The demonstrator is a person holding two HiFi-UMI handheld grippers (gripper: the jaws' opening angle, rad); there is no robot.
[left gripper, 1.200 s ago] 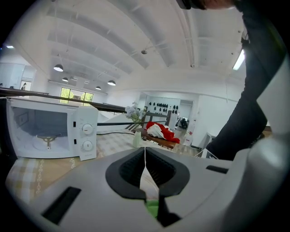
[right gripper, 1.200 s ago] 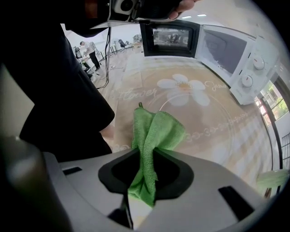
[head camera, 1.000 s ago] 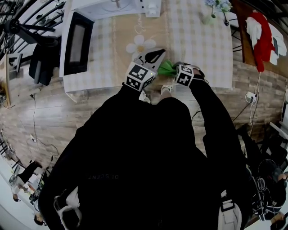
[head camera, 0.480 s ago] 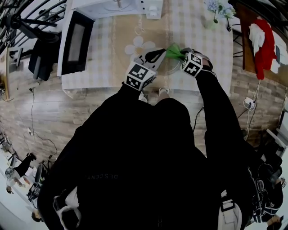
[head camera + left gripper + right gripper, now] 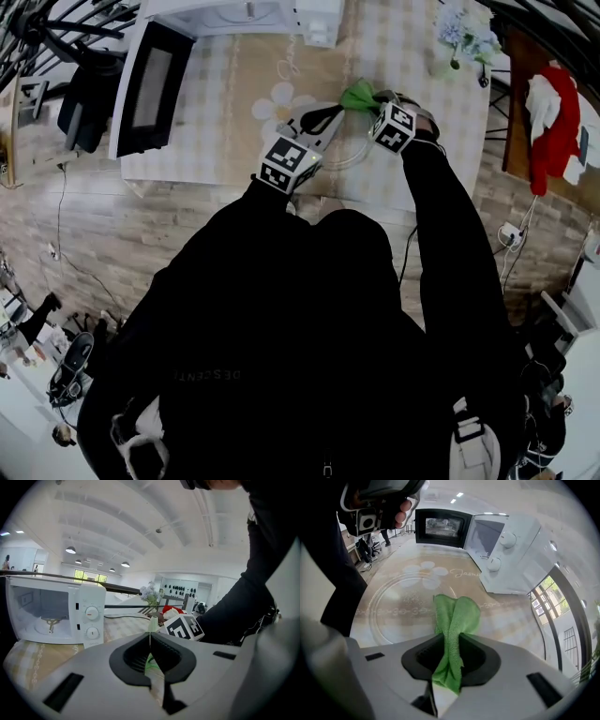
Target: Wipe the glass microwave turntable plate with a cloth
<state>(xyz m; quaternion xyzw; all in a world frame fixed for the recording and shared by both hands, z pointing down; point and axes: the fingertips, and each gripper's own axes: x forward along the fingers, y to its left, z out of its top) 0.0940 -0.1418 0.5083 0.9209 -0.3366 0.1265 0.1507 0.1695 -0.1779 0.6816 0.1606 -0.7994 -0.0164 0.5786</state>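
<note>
Near the table's [image 5: 464, 122] front edge, over the beige mat [image 5: 497, 616], the glass turntable plate [image 5: 389, 606] shows clear and round, and the mat's daisy print reads through it. My right gripper [image 5: 449, 660] has its jaws clamped on the green cloth [image 5: 455, 613], whose loose end rests on the plate's right part. My left gripper [image 5: 150, 641] has its jaws closed on a thin edge, which I take to be the plate's rim. Open checked tablecloth lies to the right. The white microwave [image 5: 234, 14] stands at the far edge, with its door [image 5: 150, 84] swung out to the left. Script on the mat reads roughly "Jasm"; the rest I cannot make out.
</note>
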